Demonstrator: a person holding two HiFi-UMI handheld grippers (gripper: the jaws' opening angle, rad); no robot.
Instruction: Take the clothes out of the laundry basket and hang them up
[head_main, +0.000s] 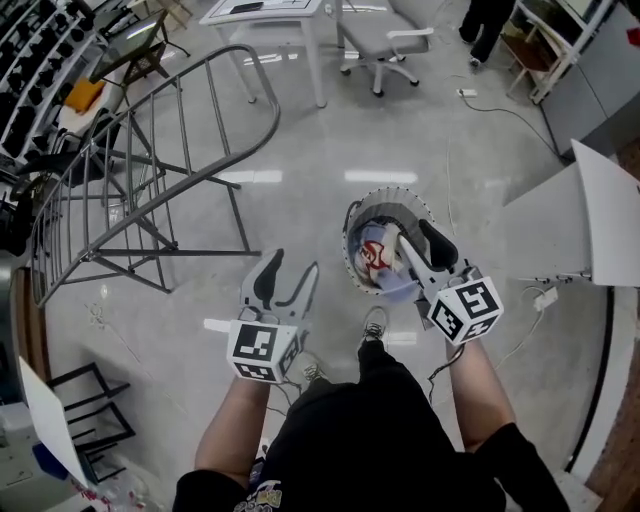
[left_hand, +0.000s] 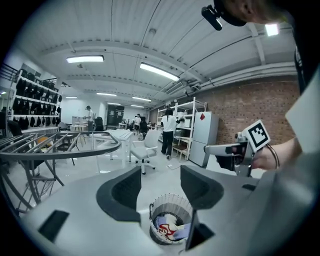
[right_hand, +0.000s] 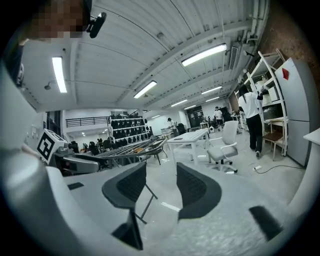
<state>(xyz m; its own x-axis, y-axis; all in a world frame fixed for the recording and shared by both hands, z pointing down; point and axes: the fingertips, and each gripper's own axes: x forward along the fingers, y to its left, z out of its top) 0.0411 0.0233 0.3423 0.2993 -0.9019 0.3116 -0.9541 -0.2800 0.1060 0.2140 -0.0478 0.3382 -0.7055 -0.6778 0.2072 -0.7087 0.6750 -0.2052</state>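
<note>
Drying rack (head_main: 150, 170): metal frame, standing unfolded on the floor at far left.

Left gripper (head_main: 292, 265): held over the floor between the rack and the basket. Its jaws stand apart with nothing between them.

Laundry basket (head_main: 390, 196): round, on the floor right of centre, just beyond the person's shoe (head_main: 374, 325). The clothes (head_main: 376, 260) lie inside it, pale fabric with a red print. An office chair (head_main: 385, 42) stands well beyond it at the far side.

Right gripper (head_main: 420, 240): held above the basket's near right side. Its jaws stand apart and grip nothing.
</note>
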